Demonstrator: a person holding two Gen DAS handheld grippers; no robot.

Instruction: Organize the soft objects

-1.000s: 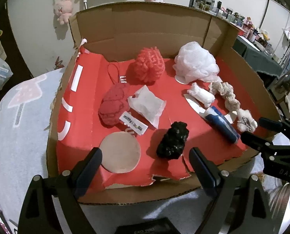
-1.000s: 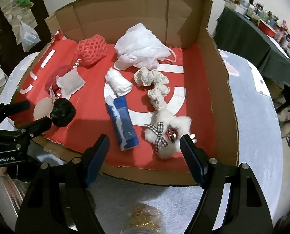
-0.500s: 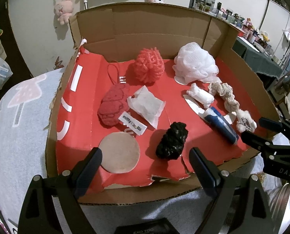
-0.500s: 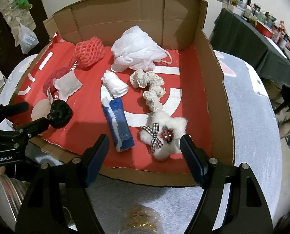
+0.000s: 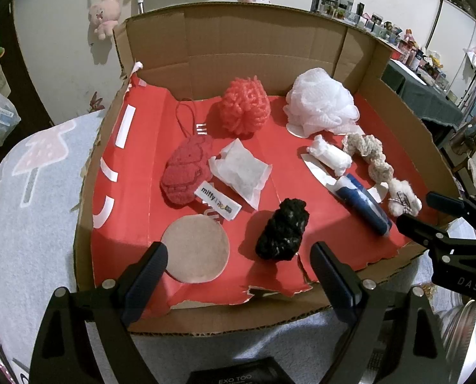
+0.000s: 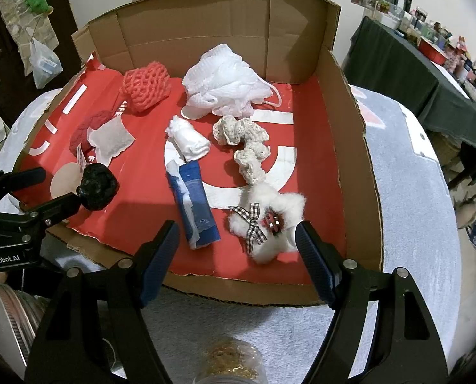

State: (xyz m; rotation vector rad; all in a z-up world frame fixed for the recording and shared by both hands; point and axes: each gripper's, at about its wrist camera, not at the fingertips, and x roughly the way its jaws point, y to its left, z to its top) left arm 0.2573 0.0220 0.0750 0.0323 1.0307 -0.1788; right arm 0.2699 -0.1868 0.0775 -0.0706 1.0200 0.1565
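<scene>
Both jaws stand wide open and hold nothing — the left gripper (image 5: 238,272) and right gripper (image 6: 236,249) hover at the near edge of the cardboard tray (image 6: 350,128). All soft objects lie spread inside it: white bath pouf (image 6: 228,83), black scrunchie (image 5: 282,228), fluffy bow clip (image 6: 266,224). Sorted or not — unclear.

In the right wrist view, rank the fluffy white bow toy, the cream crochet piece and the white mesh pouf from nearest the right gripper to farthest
1. Fluffy white bow toy, just ahead of the right gripper, toward its right side.
2. Cream crochet piece, mid-box.
3. White mesh pouf, by the back wall.
</scene>
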